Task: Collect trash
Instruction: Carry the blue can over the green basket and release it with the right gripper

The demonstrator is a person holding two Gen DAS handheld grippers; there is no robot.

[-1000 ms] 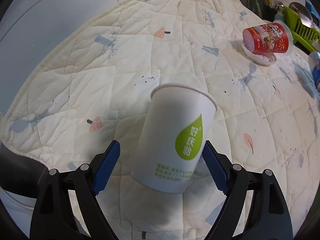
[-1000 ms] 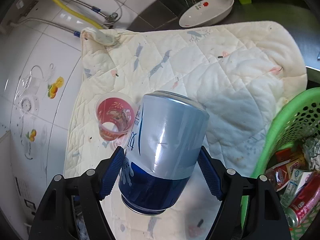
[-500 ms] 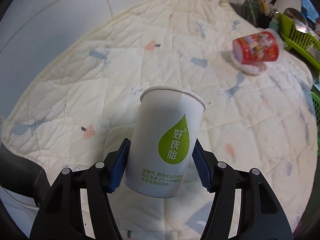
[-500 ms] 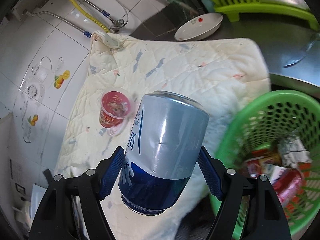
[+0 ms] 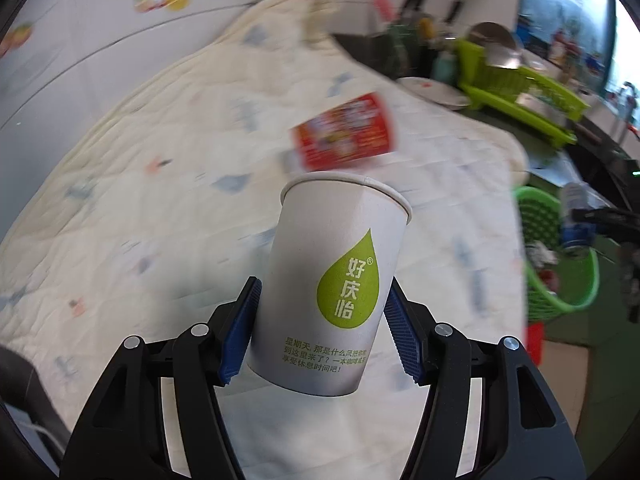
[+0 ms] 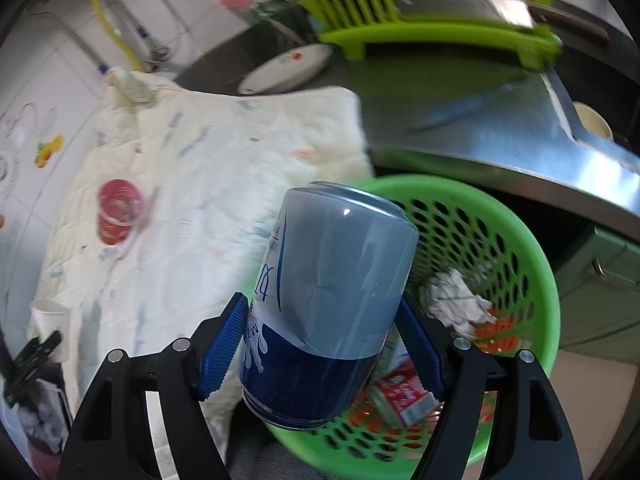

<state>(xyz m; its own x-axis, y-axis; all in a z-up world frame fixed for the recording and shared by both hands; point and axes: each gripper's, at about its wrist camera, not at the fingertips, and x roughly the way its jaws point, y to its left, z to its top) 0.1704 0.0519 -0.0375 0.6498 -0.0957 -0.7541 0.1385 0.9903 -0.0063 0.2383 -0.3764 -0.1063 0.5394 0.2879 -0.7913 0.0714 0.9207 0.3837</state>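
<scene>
Quilted cream fabric with small pastel prints (image 5: pixel 168 216) covers the work surface in both wrist views, beside a steel kitchen counter (image 6: pixel 500 136).

Left wrist view, near to far: the left gripper (image 5: pixel 320 336) is clamped on a white paper cup with a green drop-shaped logo (image 5: pixel 332 292). Both blue ribbed pads (image 5: pixel 240 336) press against the lower cup wall. The cup is held clear of the fabric, rim pointing away and tilted slightly to the right. Beyond it, a red printed plastic cup (image 5: pixel 344 136) lies on its side on the fabric, blurred. At the right edge stands a green perforated plastic basket (image 5: pixel 560 296). A lime-green dish rack (image 5: pixel 520 84) sits on the far counter.

Right wrist view, near to far: the right gripper (image 6: pixel 320 344) is clamped on a dented blue and silver drinks can (image 6: pixel 328 300). Its blue pads (image 6: pixel 222 344) grip the can's lower half, and the can top points away. The can is held at the near left rim of the green basket (image 6: pixel 516 236), partly over it. The basket contains crumpled white paper (image 6: pixel 456 296) and red wrappers (image 6: pixel 404 396). To the left, the red cup (image 6: pixel 118 210) lies on the fabric. A white shallow dish (image 6: pixel 284 70) rests on the far counter, with the dish rack (image 6: pixel 420 12) behind it.
</scene>
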